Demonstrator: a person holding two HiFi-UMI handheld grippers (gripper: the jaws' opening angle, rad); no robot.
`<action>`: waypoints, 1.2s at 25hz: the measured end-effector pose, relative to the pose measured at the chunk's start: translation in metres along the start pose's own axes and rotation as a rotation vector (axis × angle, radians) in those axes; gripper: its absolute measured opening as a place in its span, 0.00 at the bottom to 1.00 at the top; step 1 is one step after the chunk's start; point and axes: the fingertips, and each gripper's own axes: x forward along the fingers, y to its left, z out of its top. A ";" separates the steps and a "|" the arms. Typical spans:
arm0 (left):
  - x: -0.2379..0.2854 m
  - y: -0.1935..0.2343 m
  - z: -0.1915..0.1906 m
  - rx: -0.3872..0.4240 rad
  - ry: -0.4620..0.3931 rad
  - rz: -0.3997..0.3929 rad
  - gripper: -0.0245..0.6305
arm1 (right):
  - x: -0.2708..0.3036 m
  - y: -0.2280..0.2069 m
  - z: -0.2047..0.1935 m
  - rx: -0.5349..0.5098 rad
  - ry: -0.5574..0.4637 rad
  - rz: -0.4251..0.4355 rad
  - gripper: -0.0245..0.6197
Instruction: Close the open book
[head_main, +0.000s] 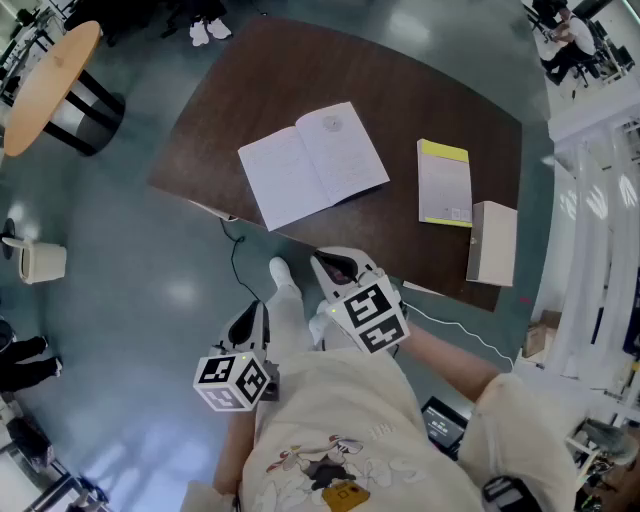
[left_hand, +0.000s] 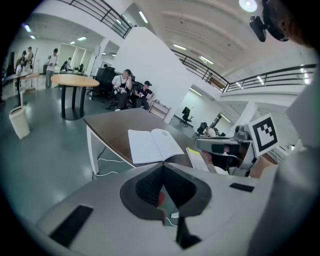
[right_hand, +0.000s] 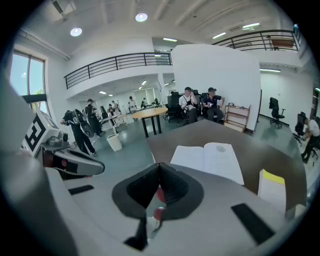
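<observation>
The open book (head_main: 312, 165) lies flat with white pages up on the dark brown table (head_main: 250, 95), near its front edge. It also shows ahead in the left gripper view (left_hand: 152, 145) and the right gripper view (right_hand: 210, 159). Both grippers hang short of the table, above the floor, in front of the person. My left gripper (head_main: 250, 322) (left_hand: 163, 164) is shut, its jaws meeting with nothing between them. My right gripper (head_main: 335, 268) (right_hand: 160, 164) is also shut and empty, closer to the table edge.
A closed book with a yellow strip (head_main: 444, 183) and a white box (head_main: 492, 243) lie on the table's right part. A round wooden table (head_main: 45, 85) and a white bin (head_main: 40, 262) stand at the left. A cable (head_main: 235, 265) trails on the floor. White racks (head_main: 590, 250) are at the right.
</observation>
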 end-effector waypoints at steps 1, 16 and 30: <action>-0.002 -0.008 -0.002 0.011 0.001 -0.004 0.05 | -0.011 0.003 -0.006 0.017 -0.007 -0.018 0.05; -0.062 -0.050 -0.026 0.126 0.089 -0.150 0.05 | -0.077 0.100 -0.057 0.186 -0.038 -0.184 0.05; -0.125 0.024 -0.040 0.154 0.113 -0.264 0.05 | -0.058 0.182 -0.061 0.247 -0.041 -0.364 0.05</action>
